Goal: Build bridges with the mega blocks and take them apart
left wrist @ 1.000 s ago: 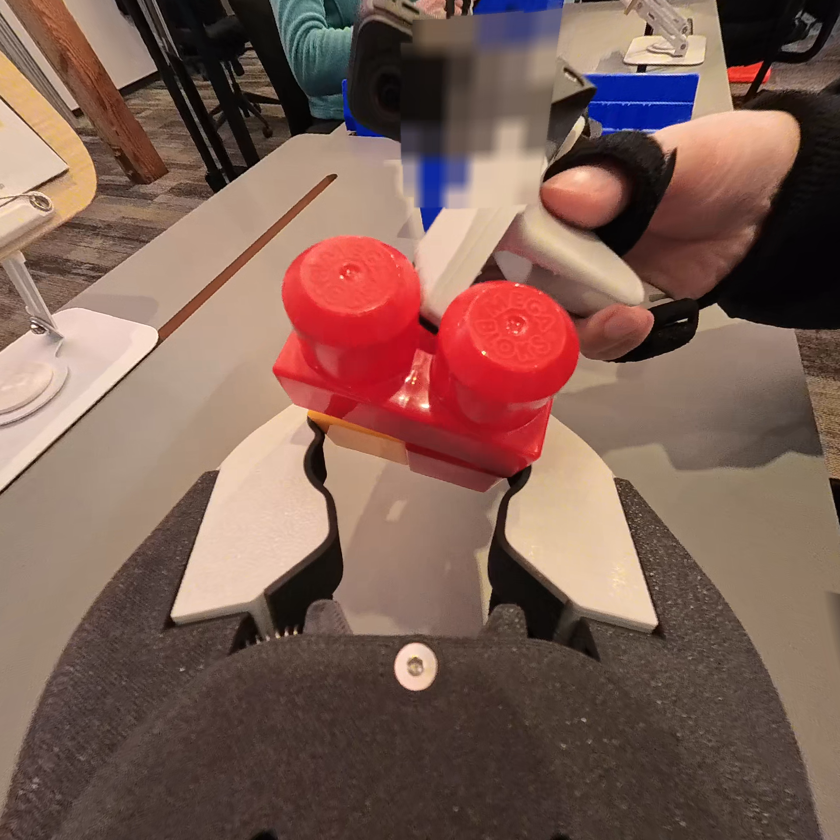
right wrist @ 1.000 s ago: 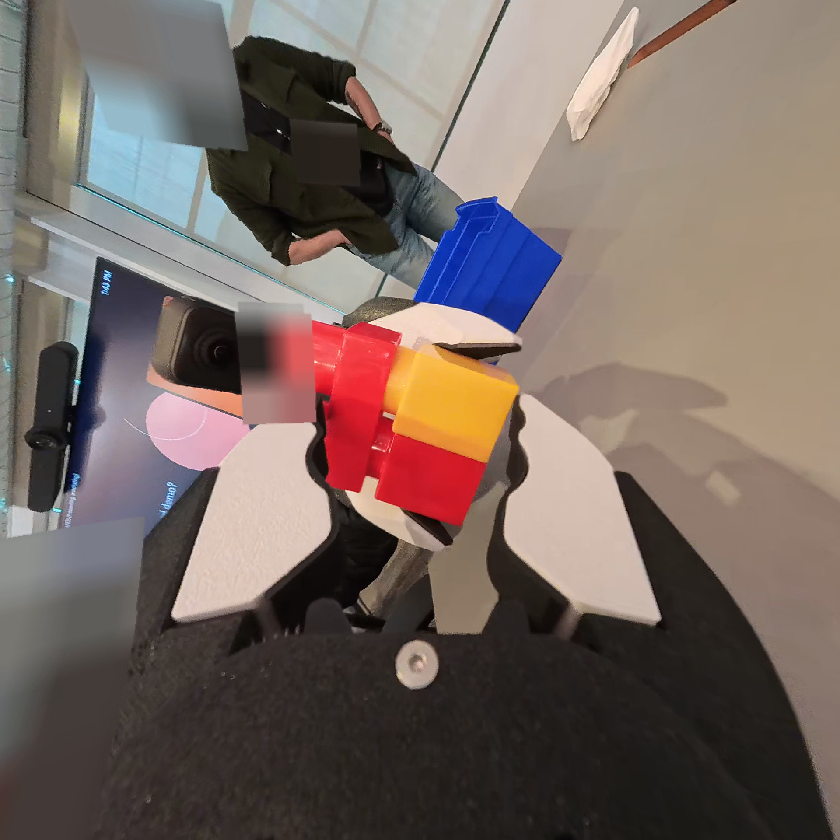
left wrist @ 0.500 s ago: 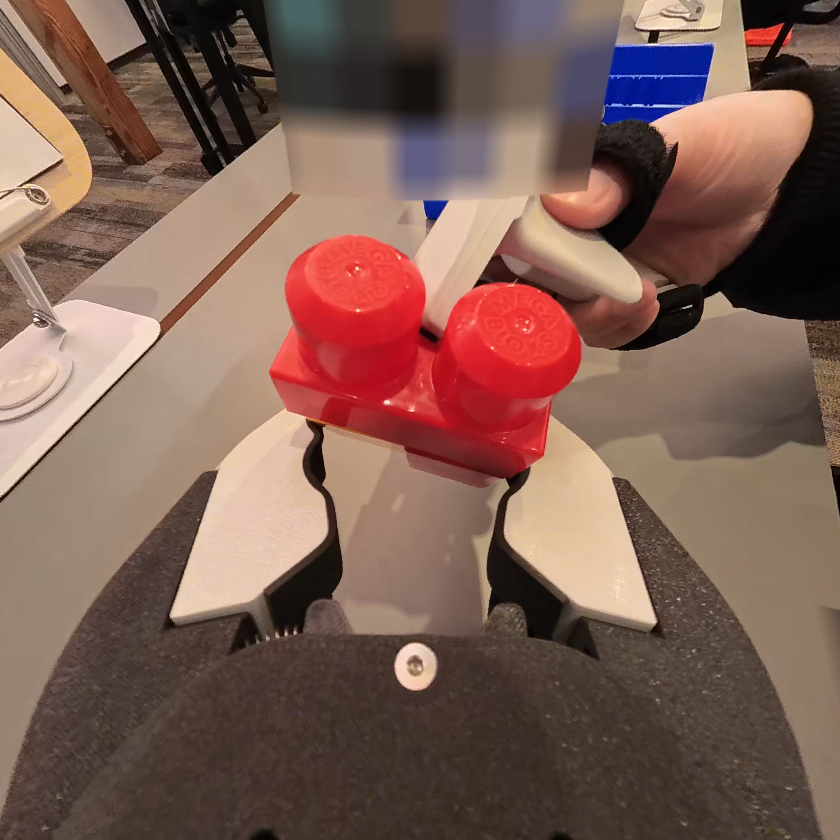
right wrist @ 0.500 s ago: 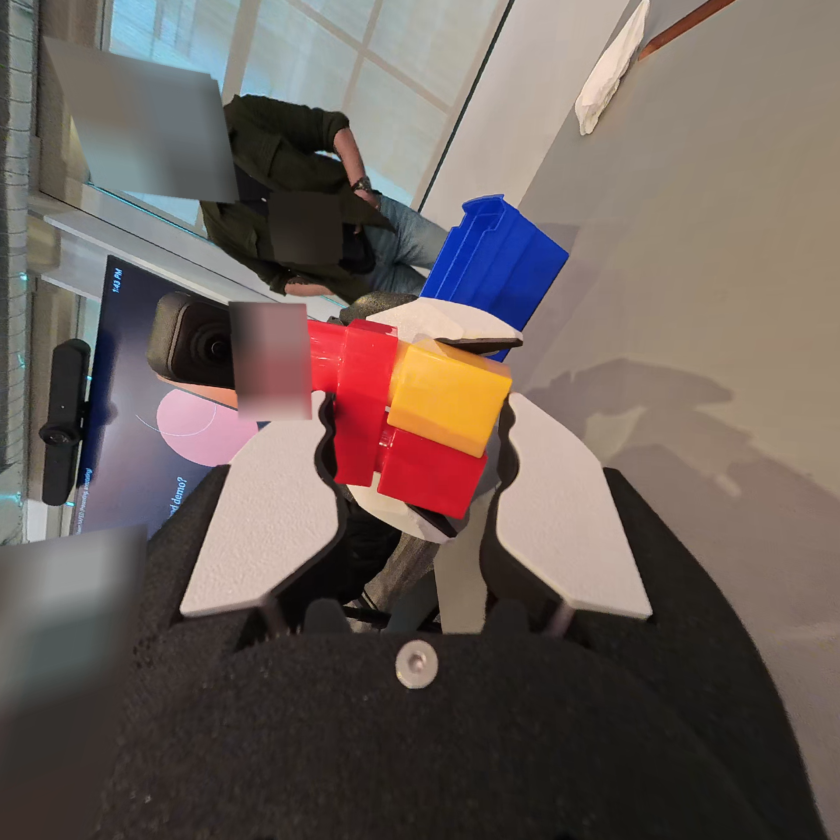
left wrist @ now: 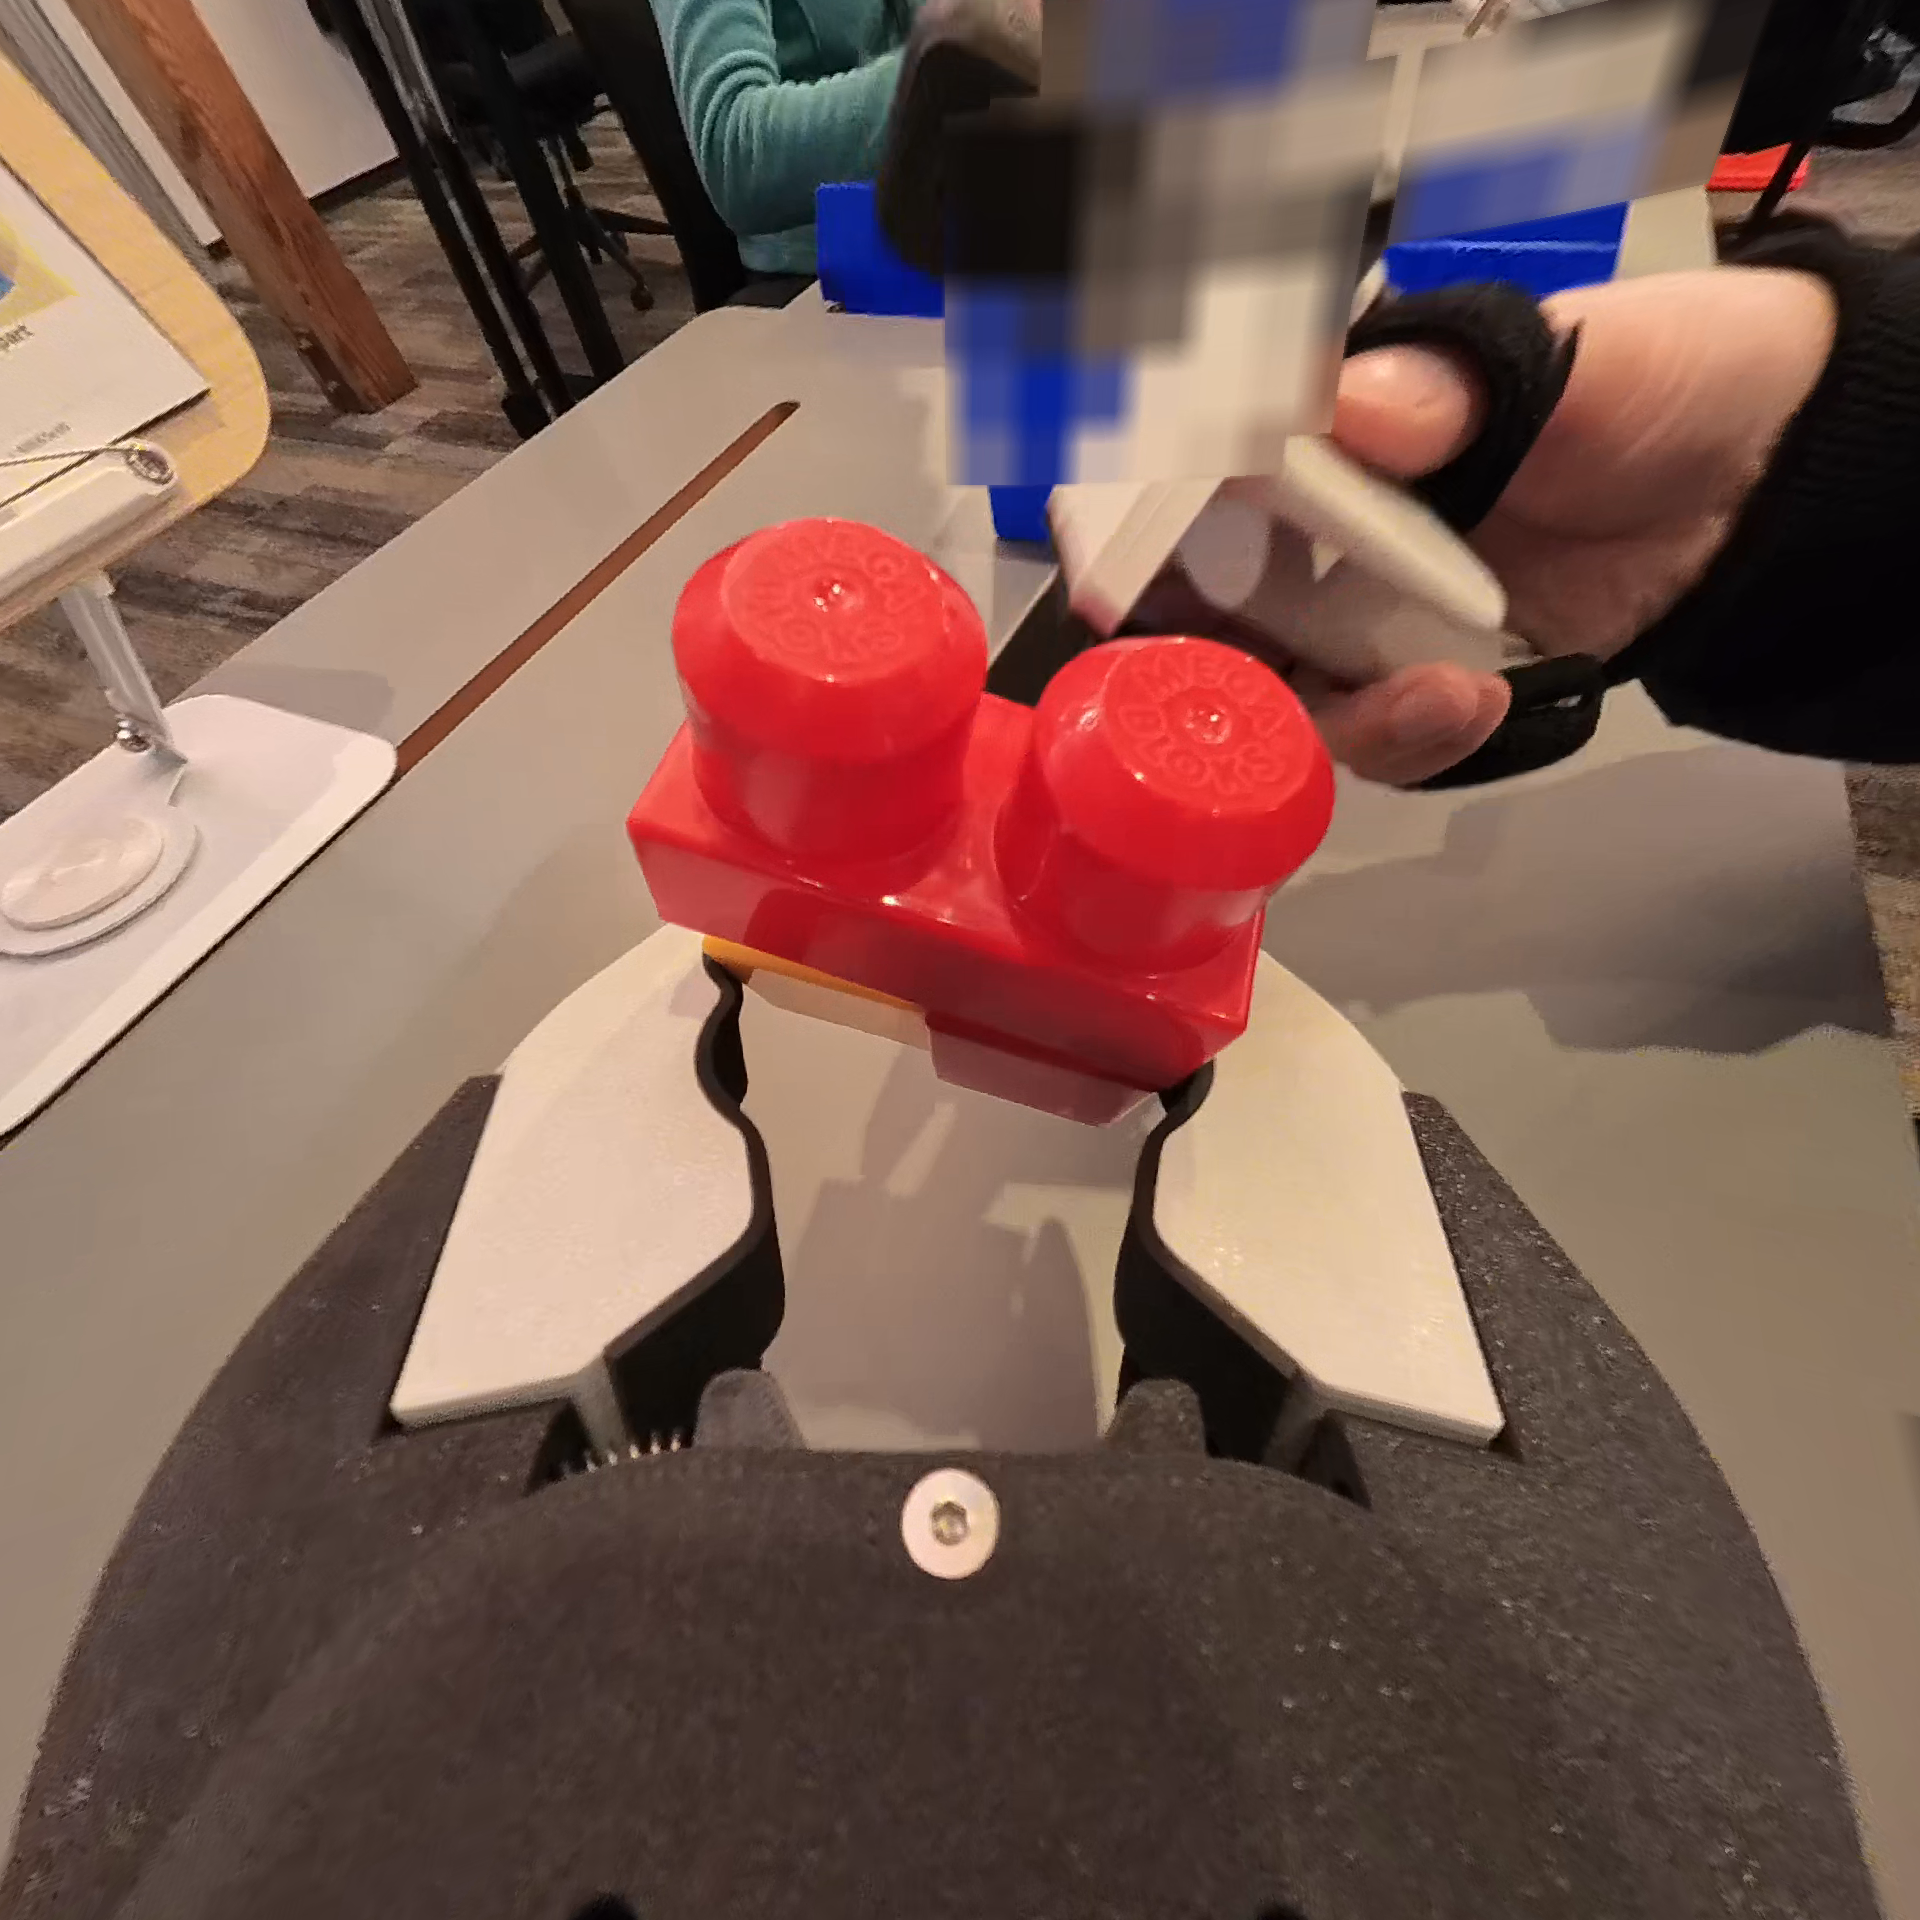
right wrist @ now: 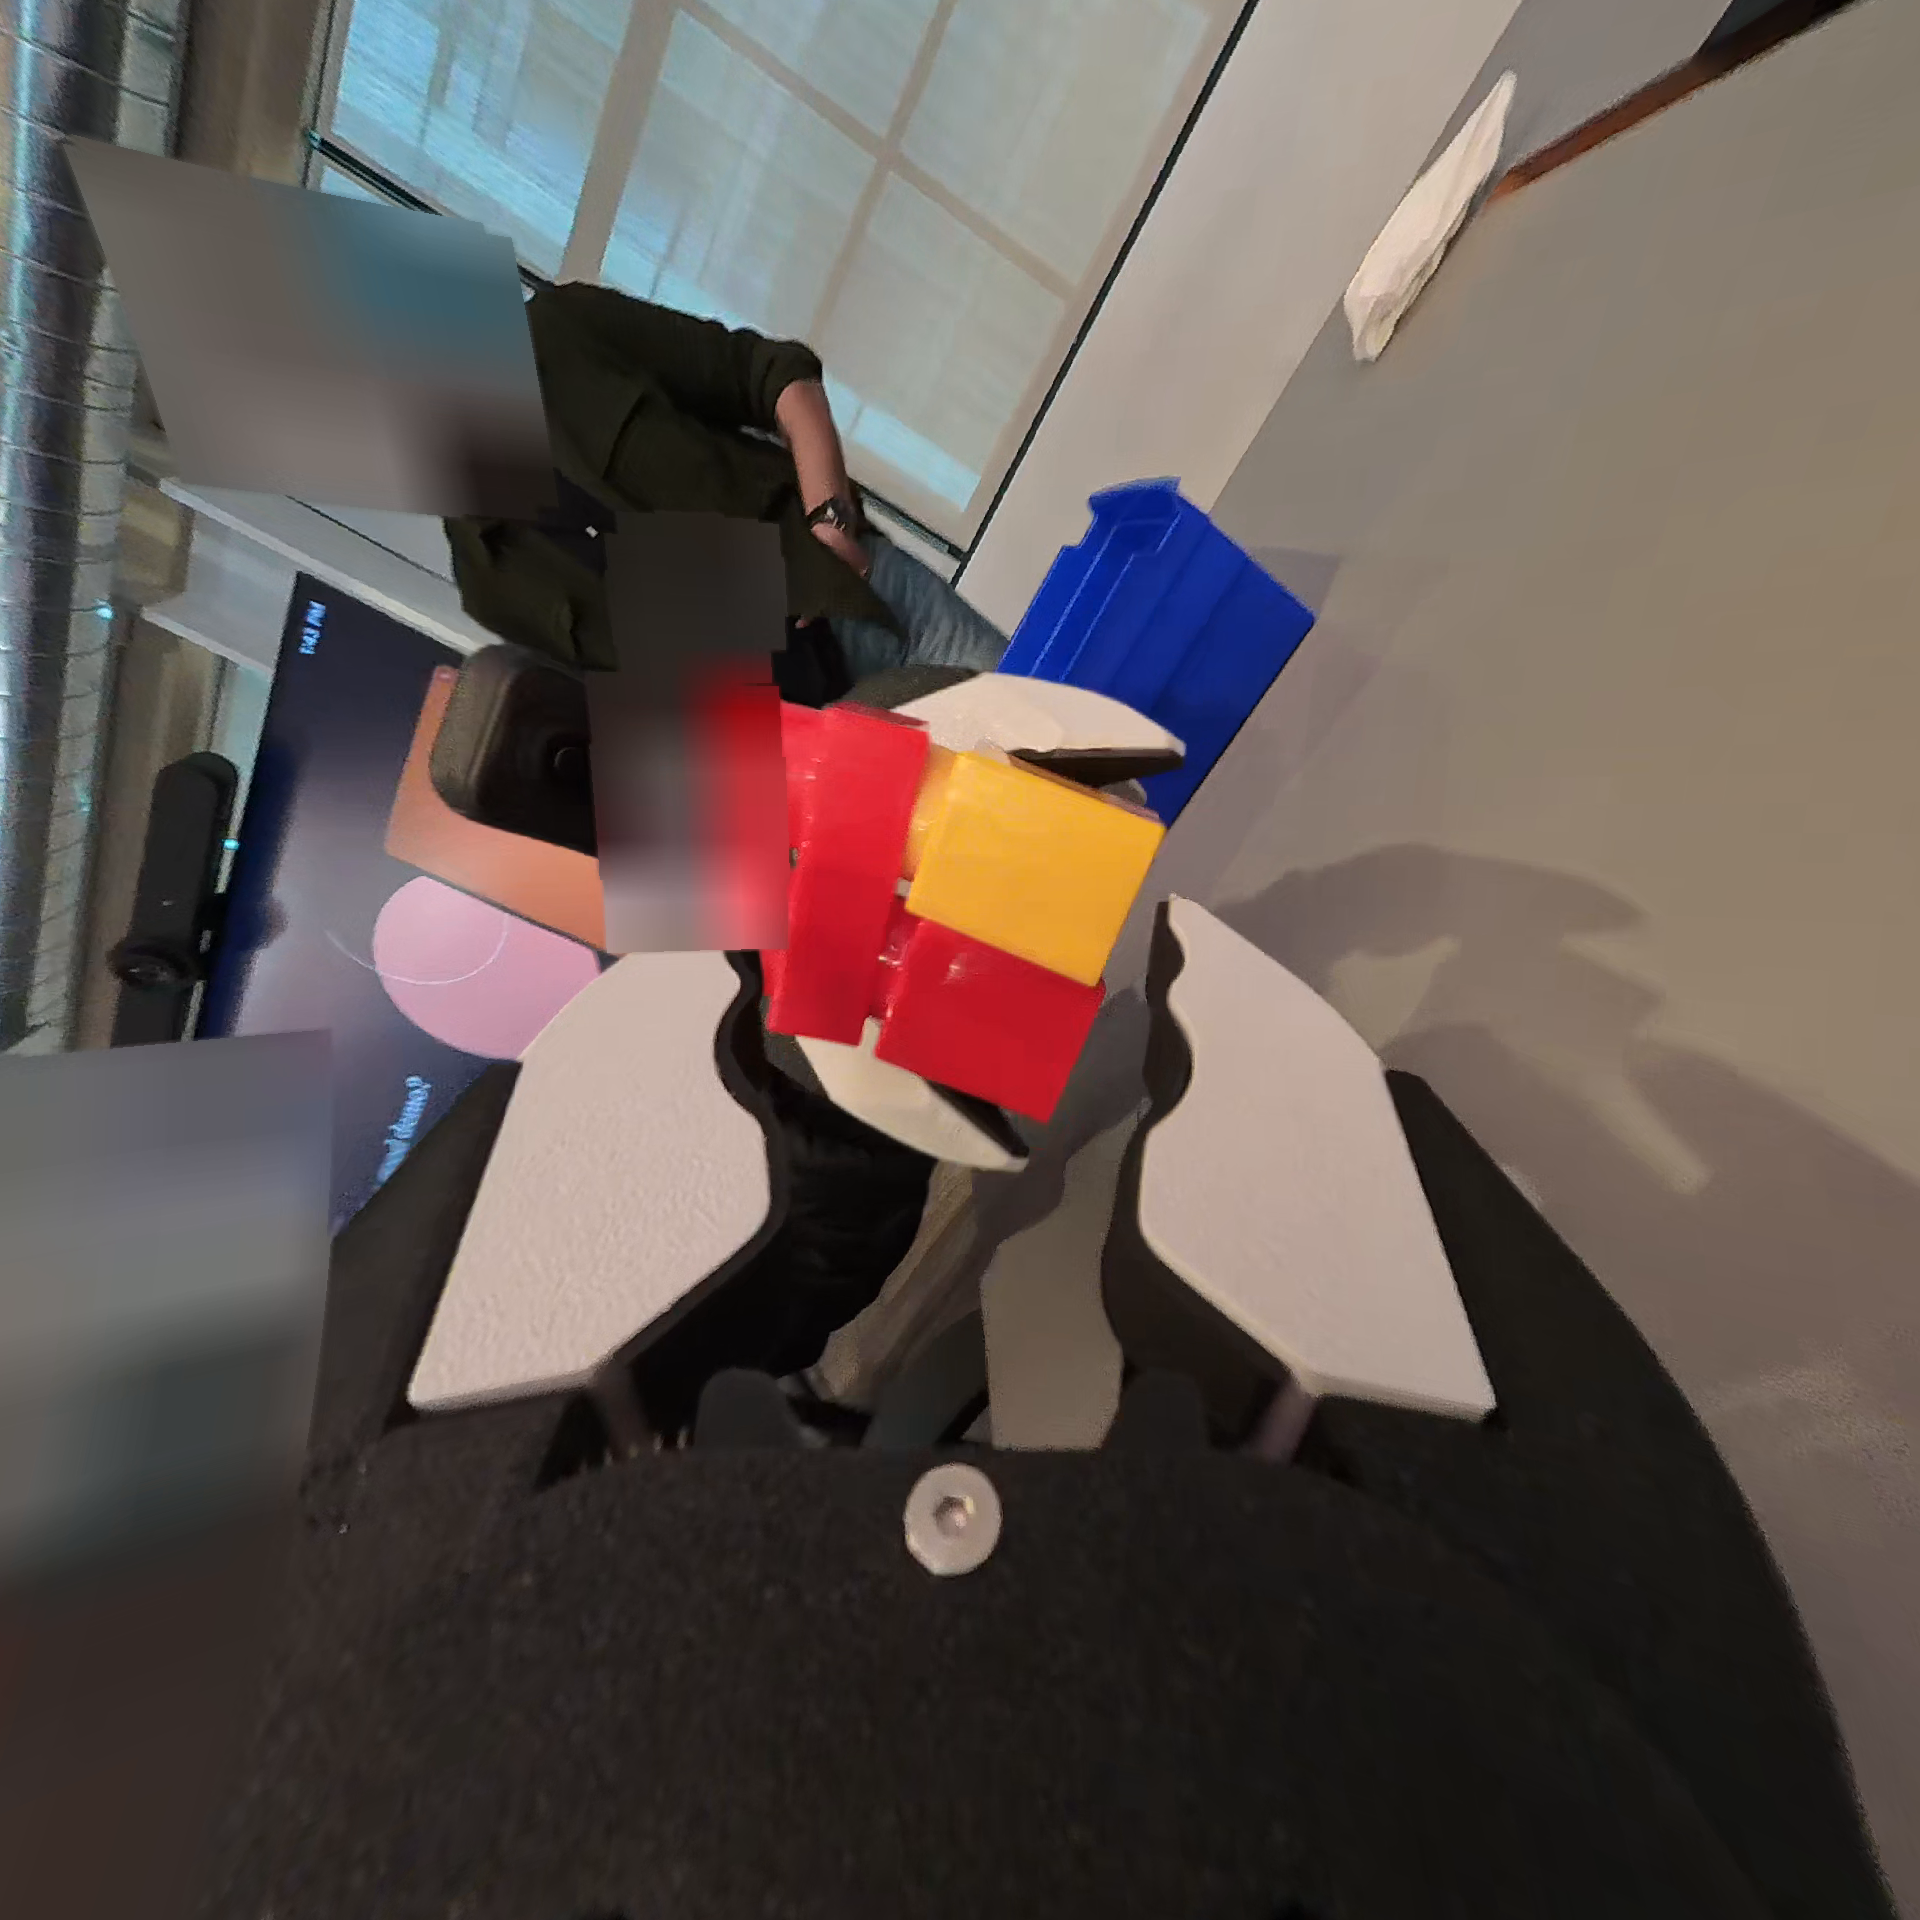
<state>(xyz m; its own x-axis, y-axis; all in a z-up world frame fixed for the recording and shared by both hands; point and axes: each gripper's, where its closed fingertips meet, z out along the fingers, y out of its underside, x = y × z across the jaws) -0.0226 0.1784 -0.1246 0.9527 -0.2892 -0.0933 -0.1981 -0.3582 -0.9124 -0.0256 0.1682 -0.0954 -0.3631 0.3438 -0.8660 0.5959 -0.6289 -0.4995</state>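
My left gripper (left wrist: pixel 951 1029) is shut on a small block bridge held above the grey table (left wrist: pixel 312 1039). The bridge is a red two-stud block (left wrist: pixel 935 810) with a yellow block (right wrist: pixel 1029 862) and a small red block (right wrist: pixel 987 1029) plugged under it. In the right wrist view the left gripper's white fingers (right wrist: pixel 1039 732) clamp the yellow and small red blocks from both sides. My right gripper (right wrist: pixel 951 935) is open, its tips on either side of the bridge's underside. It also shows blurred behind the studs in the left wrist view (left wrist: pixel 1143 561), held by a hand (left wrist: pixel 1662 468).
A blue bin (left wrist: pixel 1496 265) stands at the table's far side and also shows in the right wrist view (right wrist: pixel 1153 623). A white stand base (left wrist: pixel 156 810) sits at the left edge. A white cloth (right wrist: pixel 1423 239) lies farther off. People are beyond the table.
The right gripper's jaws narrowed around the bridge, then widened again. It has drawn back from between the studs. The left gripper keeps its hold, with the bridge tilted slightly.
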